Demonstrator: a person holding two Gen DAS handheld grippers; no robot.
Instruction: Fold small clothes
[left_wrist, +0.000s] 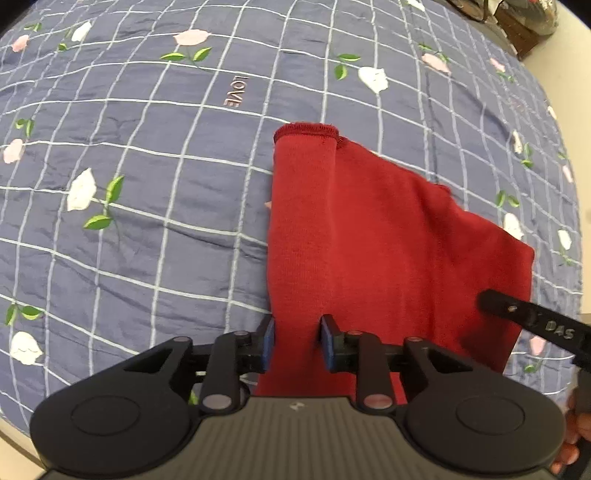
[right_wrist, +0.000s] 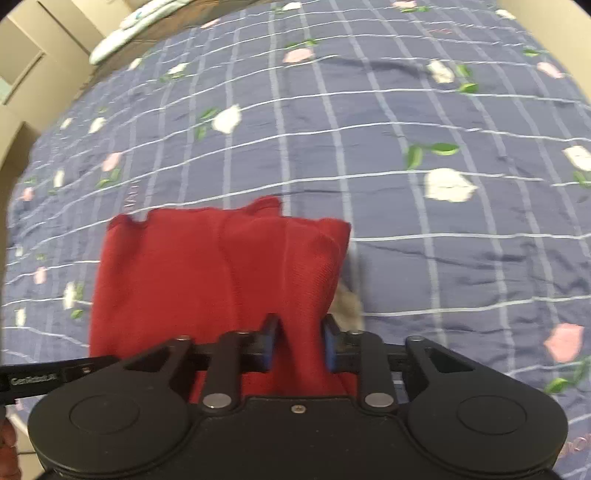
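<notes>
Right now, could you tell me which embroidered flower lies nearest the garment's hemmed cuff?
The pink flower peeking from under the red garment, left of its folded edge; the others lie well clear.

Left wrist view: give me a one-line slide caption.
Left gripper pinches the near edge of a red garment over a blue floral quilt.

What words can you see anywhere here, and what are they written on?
"LOVE" is stitched on the blue checked flowered quilt.
"DAS" is on the right tool's black finger in the left wrist view.
"GenRobot.AI", blurred, is my best reading on the left tool's black finger in the right wrist view.
The red knit garment shows no words.
</notes>
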